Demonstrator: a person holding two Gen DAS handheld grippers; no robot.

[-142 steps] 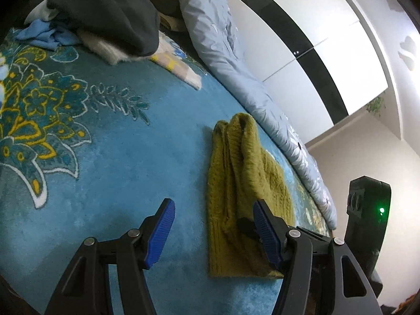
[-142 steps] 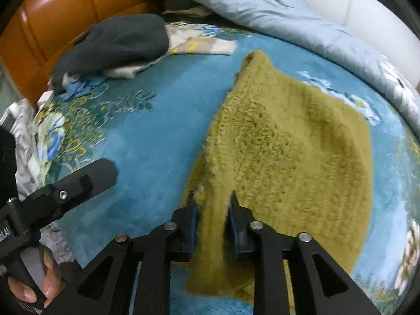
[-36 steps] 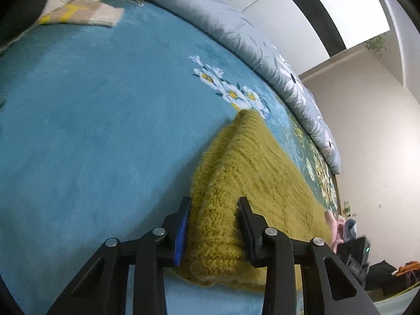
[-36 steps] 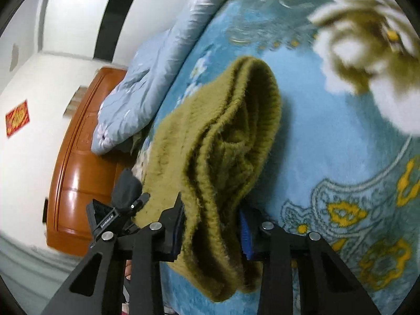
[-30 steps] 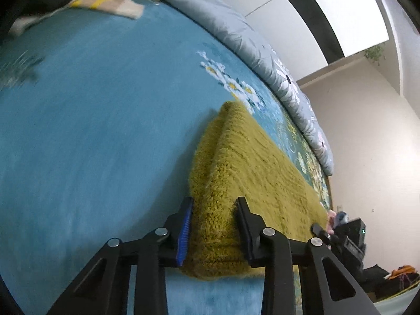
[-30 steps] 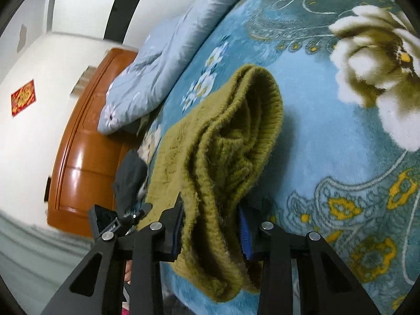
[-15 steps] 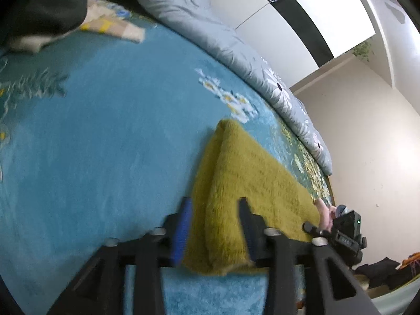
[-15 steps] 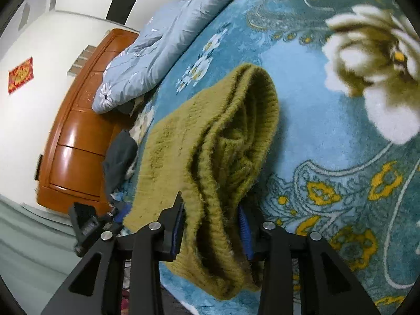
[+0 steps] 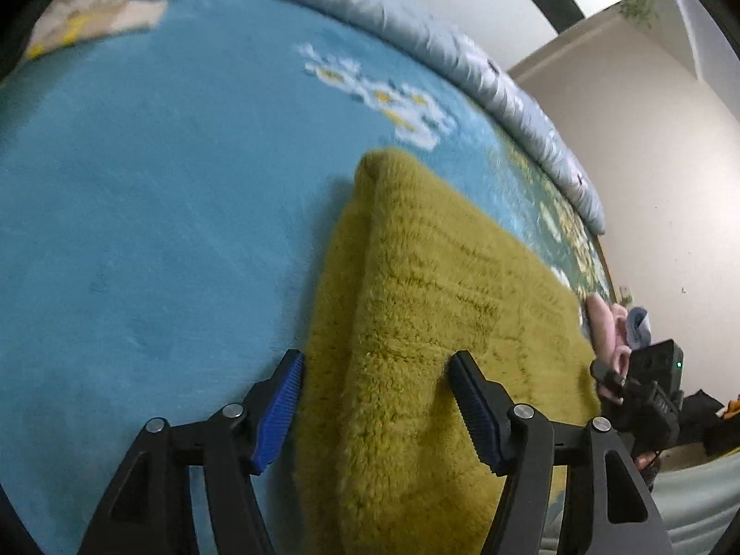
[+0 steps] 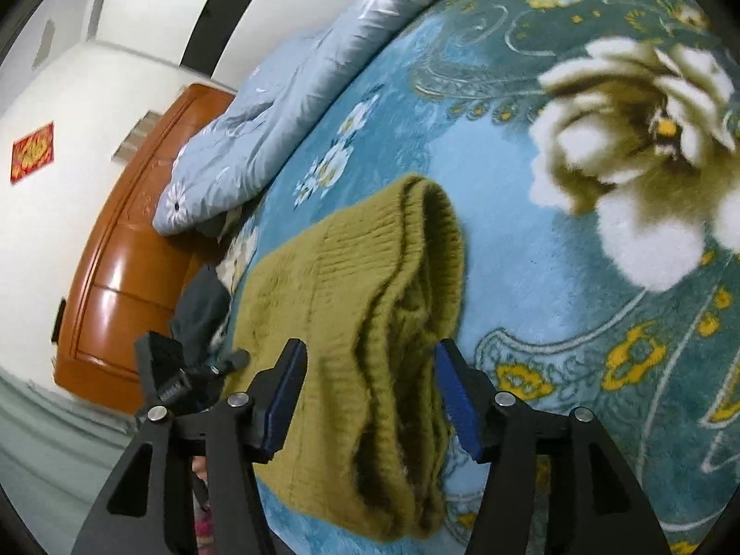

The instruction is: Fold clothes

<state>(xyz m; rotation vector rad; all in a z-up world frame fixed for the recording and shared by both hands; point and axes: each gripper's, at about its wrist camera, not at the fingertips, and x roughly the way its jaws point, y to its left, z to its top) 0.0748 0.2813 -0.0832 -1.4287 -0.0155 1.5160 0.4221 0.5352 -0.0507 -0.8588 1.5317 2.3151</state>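
i see the folded sweater (image 9: pixel 430 323) at lower centre on the blanket (image 9: pixel 138 185). left gripper (image 9: pixel 377 409) and right gripper (image 10: pixel 367 393) jaws are opening, pads off the knit between them.

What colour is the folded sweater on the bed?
Olive-yellow sweater, seen best from the left wrist view.

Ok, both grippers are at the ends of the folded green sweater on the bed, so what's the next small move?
Probably back both straight off. The left gripper and right gripper have their jaws opening, pads clear of the sweater, which lies folded flat on the blue blanket.
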